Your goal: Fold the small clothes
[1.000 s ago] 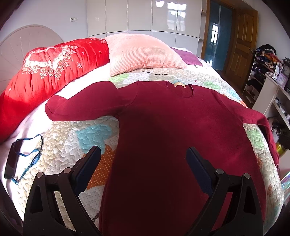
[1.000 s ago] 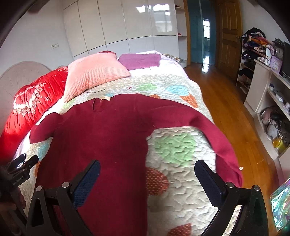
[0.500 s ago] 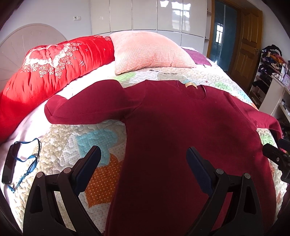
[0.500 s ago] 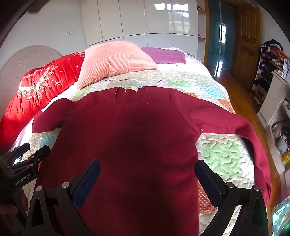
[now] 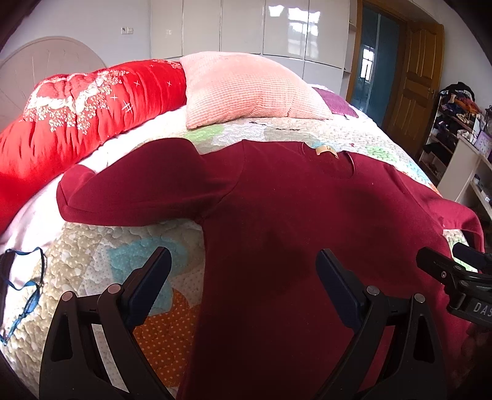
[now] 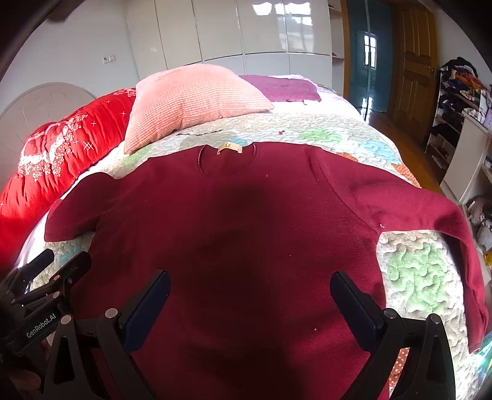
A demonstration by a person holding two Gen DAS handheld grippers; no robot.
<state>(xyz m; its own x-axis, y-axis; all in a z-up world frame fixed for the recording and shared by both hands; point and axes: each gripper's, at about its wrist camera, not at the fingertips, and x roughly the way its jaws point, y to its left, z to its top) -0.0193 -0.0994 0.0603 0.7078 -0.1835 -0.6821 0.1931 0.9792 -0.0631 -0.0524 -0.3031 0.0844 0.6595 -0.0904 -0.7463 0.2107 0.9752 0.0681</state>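
Sweater [image 5: 295, 221] looms nearer; both grippers have advanced.

Bright daylight, glare on glossy wardrobe doors [image 6: 267, 27], fisheye-warped dark corners.

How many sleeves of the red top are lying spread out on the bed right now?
2: the left sleeve stretches toward the red duvet; the right sleeve drapes over the bed's edge, its cuff end partly hidden.
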